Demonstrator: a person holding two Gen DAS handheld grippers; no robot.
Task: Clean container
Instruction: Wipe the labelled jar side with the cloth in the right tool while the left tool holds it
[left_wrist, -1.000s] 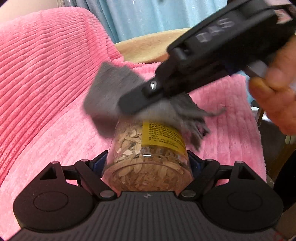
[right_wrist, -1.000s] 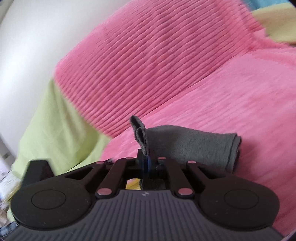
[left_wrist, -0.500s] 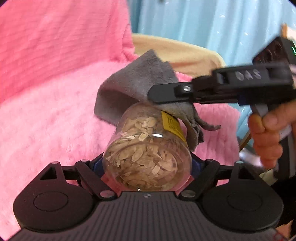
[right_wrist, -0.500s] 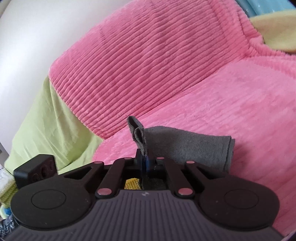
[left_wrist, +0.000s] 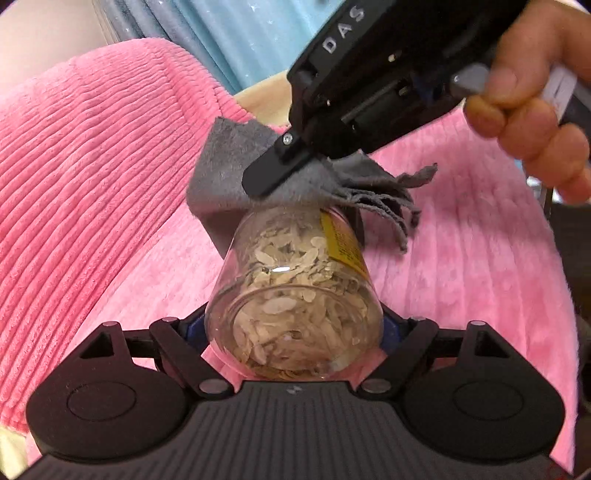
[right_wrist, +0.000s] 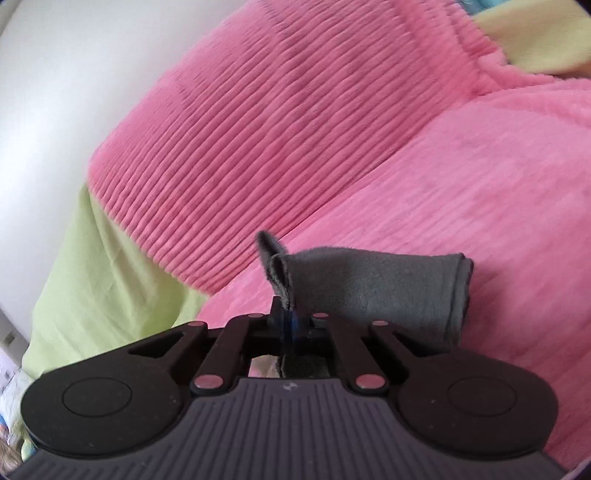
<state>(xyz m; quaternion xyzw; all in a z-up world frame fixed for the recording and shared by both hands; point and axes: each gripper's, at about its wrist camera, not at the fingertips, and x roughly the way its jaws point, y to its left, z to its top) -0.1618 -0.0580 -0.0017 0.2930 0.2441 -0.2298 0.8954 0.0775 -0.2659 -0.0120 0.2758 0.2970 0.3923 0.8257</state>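
Below me I saw a sofa draped in a pink ribbed blanket (left_wrist: 92, 155); a lime-green sheet (right_wrist: 103, 280) showed under its edge; I could not tell anything lay directly on it.

Lettering on the gripper and jar

White letters "DAS" stand on the black right gripper (left_wrist: 271, 177); the jar (left_wrist: 295, 295) wears a yellow label (left_wrist: 341, 245) whose dark print is too small to read.

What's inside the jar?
The jar is packed with pale tan, flaky slices, like dried chips. The grey cloth held in the right gripper covers its far end, so the lid is hidden.
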